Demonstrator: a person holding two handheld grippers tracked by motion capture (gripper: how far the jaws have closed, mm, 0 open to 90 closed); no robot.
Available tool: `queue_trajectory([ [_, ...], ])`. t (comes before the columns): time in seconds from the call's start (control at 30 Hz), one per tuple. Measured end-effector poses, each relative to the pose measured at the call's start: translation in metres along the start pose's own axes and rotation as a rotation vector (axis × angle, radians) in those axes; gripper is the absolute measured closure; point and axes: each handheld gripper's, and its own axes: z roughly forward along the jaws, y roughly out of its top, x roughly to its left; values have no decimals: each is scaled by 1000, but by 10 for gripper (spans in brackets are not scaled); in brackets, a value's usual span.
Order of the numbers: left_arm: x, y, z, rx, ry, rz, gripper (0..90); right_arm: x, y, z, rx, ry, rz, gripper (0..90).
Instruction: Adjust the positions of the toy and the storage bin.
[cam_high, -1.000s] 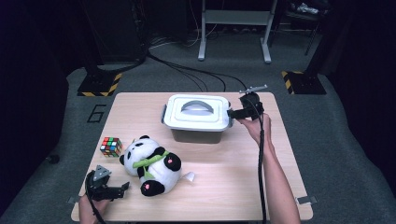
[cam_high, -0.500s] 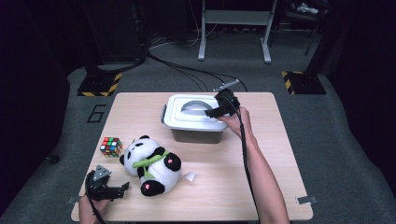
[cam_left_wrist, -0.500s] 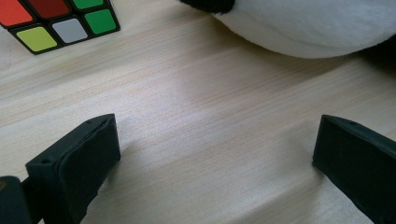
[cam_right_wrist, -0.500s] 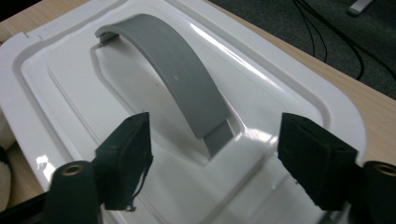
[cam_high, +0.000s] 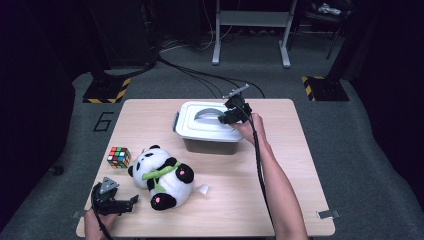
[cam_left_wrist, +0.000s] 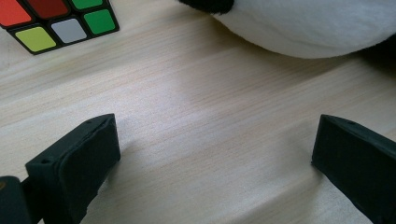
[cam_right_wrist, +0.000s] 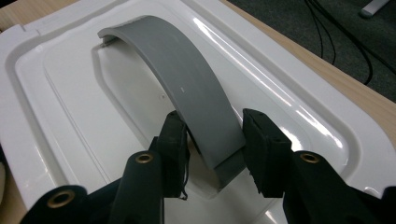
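Observation:
A white lidded box (cam_high: 192, 131) stands at the table's far middle, its grey arched handle (cam_right_wrist: 187, 79) raised from the lid (cam_right_wrist: 84, 102). My right gripper (cam_right_wrist: 212, 140) reaches over the box's right end (cam_high: 226, 118); its jaws have just been closing and now press both edges of the handle near its right foot. A plush panda (cam_high: 162, 175) lies at front left, with a colour cube (cam_high: 118, 156) to its left. By the front left corner my left gripper (cam_high: 131, 202) rests low and open on bare wood (cam_left_wrist: 215, 149), the cube (cam_left_wrist: 51, 18) and the panda (cam_left_wrist: 303, 23) just ahead of it.
The wooden table (cam_high: 300, 190) has bare room across its right half and front middle. A white tag (cam_high: 202, 189) sticks out from the panda. A "6" (cam_high: 104, 121) is marked at the far left. Cables and striped stand bases (cam_high: 105, 91) lie on the dark floor behind.
My right gripper moved left from the box's right edge onto the lid and closed its jaws around the grey handle. My left gripper, the panda and the cube stayed put.

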Motion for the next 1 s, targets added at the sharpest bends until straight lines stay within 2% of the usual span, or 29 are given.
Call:
queue_trajectory([
  [0.37, 0, 0, 1, -7, 3, -1, 6, 5, -12, -11, 3, -9, -2, 634],
  [0.6, 0, 0, 0, -6, 3, -1, 6, 10, -23, -20, -10, -20, 27, 638],
  [1.0, 0, 0, 0, -5, 3, -1, 6, 18, -44, -39, -14, -49, 47, 639],
])
